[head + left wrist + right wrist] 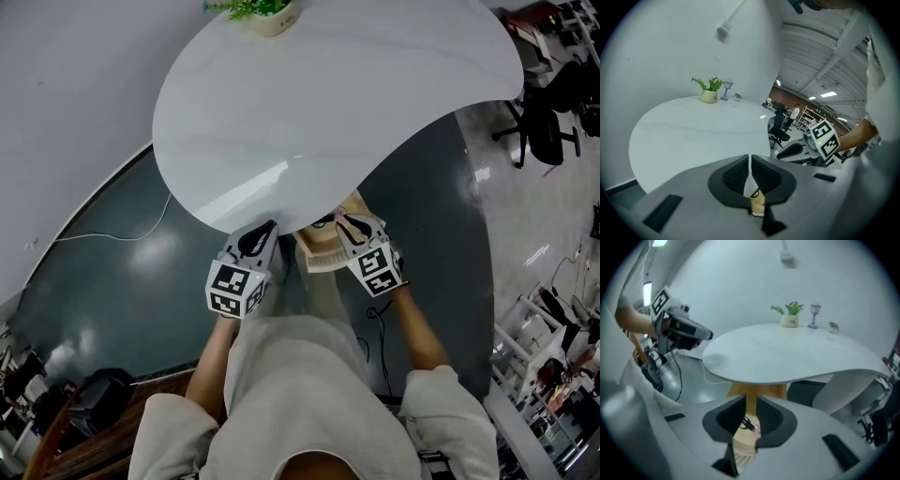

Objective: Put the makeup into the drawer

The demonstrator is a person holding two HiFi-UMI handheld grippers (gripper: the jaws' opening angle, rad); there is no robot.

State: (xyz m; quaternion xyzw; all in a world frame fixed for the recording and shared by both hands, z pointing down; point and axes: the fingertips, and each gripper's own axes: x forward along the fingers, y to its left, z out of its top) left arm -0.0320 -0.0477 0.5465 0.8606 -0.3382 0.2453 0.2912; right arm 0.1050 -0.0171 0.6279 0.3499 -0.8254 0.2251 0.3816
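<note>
An open light-wood drawer (325,251) juts out under the front edge of the white round table (328,84), between my two grippers. A slim black makeup stick with a pink end (750,424) lies inside the drawer (742,442), seen through the narrow gap of my right gripper (751,404). That gripper (343,223) hovers above the drawer's right side, slightly open, holding nothing. My left gripper (264,232) hangs at the drawer's left side. Its jaws (750,164) are all but together, with nothing between them and a strip of the drawer (758,202) showing below.
A small potted plant (269,13) stands at the table's far edge, with a little lamp (814,315) beside it. A wooden pedestal (757,390) carries the table. A white cable (103,235) runs over the dark floor on the left. Office chairs (548,122) stand at the right.
</note>
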